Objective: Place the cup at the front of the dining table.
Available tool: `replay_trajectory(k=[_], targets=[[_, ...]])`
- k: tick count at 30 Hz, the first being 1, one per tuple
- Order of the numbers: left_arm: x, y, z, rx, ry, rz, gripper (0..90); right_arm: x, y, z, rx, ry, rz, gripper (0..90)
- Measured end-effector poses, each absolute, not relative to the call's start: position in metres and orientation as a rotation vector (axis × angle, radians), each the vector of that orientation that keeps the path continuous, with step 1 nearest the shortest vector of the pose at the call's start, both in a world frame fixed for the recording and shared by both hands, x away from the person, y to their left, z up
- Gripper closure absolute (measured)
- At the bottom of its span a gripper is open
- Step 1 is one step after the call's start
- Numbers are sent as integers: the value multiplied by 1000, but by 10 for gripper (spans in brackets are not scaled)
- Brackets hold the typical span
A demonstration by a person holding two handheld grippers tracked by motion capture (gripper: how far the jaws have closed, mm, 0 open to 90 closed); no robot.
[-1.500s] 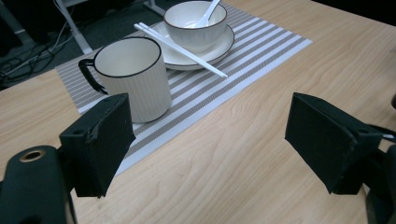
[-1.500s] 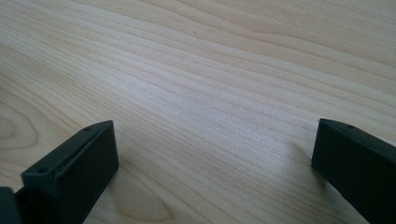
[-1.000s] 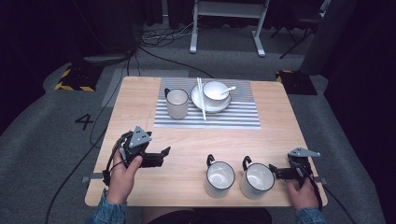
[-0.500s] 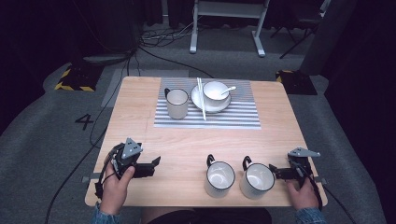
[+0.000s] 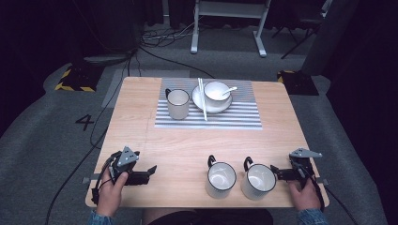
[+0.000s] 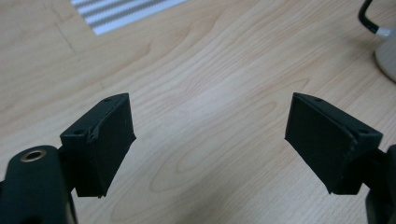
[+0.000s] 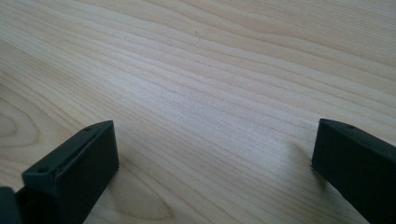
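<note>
Jaws apart and empty, the right hand-held gripper (image 5: 274, 172) points straight at the mug (image 5: 258, 182) just beside it, far nearer than the equally released left hand-held gripper (image 5: 151, 169).

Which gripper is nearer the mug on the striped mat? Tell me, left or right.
Left. The left gripper is at the table's front edge, slightly left of the mug on the striped mat. The right gripper is at the front right corner, past two other mugs, farther off.
</note>
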State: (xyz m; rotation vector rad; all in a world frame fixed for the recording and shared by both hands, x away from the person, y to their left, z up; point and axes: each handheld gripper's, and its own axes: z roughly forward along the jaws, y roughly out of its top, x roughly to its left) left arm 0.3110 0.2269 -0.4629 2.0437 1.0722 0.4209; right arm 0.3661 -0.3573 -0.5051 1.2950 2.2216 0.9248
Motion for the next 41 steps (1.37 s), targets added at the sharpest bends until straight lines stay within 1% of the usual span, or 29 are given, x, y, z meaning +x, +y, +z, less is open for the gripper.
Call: replay_trajectory(k=[3,12,13,14,17,19,21,23,28,30,32,38,41], targets=[[311,232,-472,2046,1082,382,156,366,-357,-505,1297,2221,925,7],[312,234,-496,2156,1164,292,157,366,-357,-505,1295,2222,925,6],[311,234,-497,2158,1153,312,150,366,-357,-505,1296,2221,926,7],[310,233,-497,2156,1146,295,151,366,-357,-505,1298,2221,926,6],[308,232,-497,2166,1140,310,152,366,-357,-505,1297,2221,925,7],[306,231,-499,2178,1117,333,151,366,-357,-505,1296,2221,925,7],[304,230,-502,2189,1090,388,142,366,-357,-505,1296,2221,925,6],[304,230,-503,2183,1086,390,108,366,-357,-505,1296,2221,925,7],[304,230,-503,2181,1091,390,100,366,-357,-505,1296,2221,923,7],[305,230,-504,2187,1094,372,70,366,-357,-505,1298,2220,923,6],[306,229,-504,2185,1102,385,40,366,-357,-505,1296,2221,924,6],[306,228,-504,2195,1103,372,29,366,-357,-505,1296,2221,925,6],[307,228,-504,2211,1090,385,3,366,-357,-505,1299,2218,925,6]])
